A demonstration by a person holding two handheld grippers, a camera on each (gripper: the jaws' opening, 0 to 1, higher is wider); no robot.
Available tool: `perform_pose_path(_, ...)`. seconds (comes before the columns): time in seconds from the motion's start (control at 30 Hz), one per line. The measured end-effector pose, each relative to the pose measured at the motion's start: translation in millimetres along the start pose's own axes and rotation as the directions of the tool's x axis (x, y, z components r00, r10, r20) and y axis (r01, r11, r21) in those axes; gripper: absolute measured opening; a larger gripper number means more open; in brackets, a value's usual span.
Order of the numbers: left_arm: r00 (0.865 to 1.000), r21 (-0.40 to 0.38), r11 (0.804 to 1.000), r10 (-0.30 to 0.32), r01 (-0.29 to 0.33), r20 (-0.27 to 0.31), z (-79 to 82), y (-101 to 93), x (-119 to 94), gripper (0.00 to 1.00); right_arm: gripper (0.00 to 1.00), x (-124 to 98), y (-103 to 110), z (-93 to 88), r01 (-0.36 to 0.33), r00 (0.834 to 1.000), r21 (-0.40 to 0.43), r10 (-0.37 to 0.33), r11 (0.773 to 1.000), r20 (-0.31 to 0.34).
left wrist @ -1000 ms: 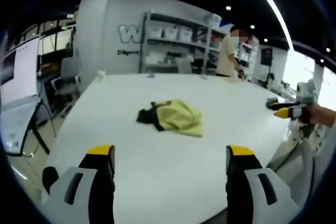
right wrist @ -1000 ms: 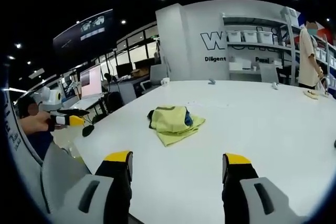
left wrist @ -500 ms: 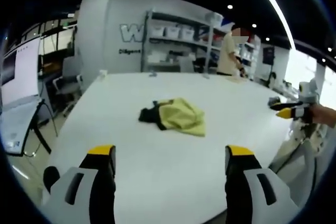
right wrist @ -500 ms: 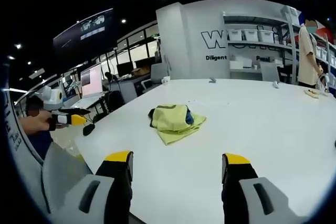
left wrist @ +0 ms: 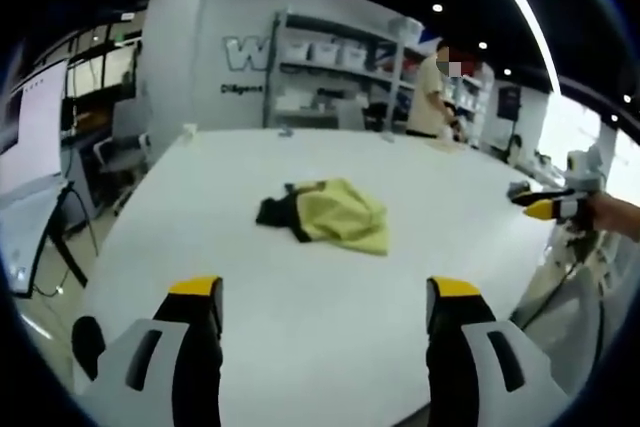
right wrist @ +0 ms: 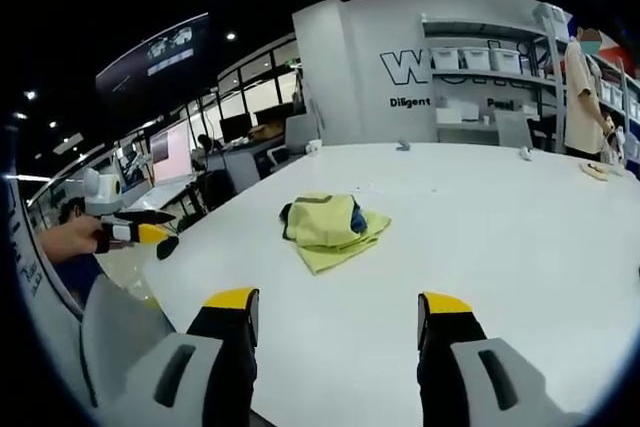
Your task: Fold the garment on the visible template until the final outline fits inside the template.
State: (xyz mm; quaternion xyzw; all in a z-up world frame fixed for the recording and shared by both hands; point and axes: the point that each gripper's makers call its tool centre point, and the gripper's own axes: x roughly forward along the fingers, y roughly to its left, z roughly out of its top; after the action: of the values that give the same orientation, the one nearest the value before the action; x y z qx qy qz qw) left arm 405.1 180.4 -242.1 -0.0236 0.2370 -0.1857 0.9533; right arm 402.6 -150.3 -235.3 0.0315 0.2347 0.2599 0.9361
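A crumpled yellow garment (left wrist: 338,214) with a dark part at its left end lies on the white table (left wrist: 300,287). The right gripper view shows the same garment (right wrist: 328,226) bunched in a heap near the table's middle. My left gripper (left wrist: 322,297) is open over the table's near edge, well short of the garment, with nothing between its jaws. My right gripper (right wrist: 338,304) is open too, off the near edge on the other side. Each gripper shows in the other's view, held by a hand: the right gripper (left wrist: 545,207), the left gripper (right wrist: 135,230). No template outline is visible on the table.
A person (left wrist: 432,97) stands at the table's far end beside shelves with white bins (left wrist: 330,52). Small items (right wrist: 402,146) lie on the far part of the table. Desks, monitors and chairs (right wrist: 240,147) stand beyond the table's side.
Both views have shifted slightly, so the cameras moved a little. The garment lies as before, and both grippers remain open.
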Motion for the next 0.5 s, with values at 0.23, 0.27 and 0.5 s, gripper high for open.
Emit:
perform_pose_path(0.23,1.0,0.001,1.0,-0.011,0.011,-0.009,-0.4,13.6,15.6,0.78,0.61,13.2,-6.5,4.2,0.0,1.0,-0.004,0.0,1.0,-0.009)
perform_pose_path(0.27,1.0,0.001,1.0,-0.012,0.012,-0.009,-0.3,14.1,16.3,0.78,0.61,13.9,-6.9,4.3,0.001,1.0,-0.005,-0.001,1.0,-0.009)
perform_pose_path(0.5,1.0,0.005,1.0,-0.022,0.022,-0.018,4.6,11.1,27.7,0.77,0.6,23.8,-12.9,6.7,0.003,1.0,-0.005,-0.003,1.0,-0.011)
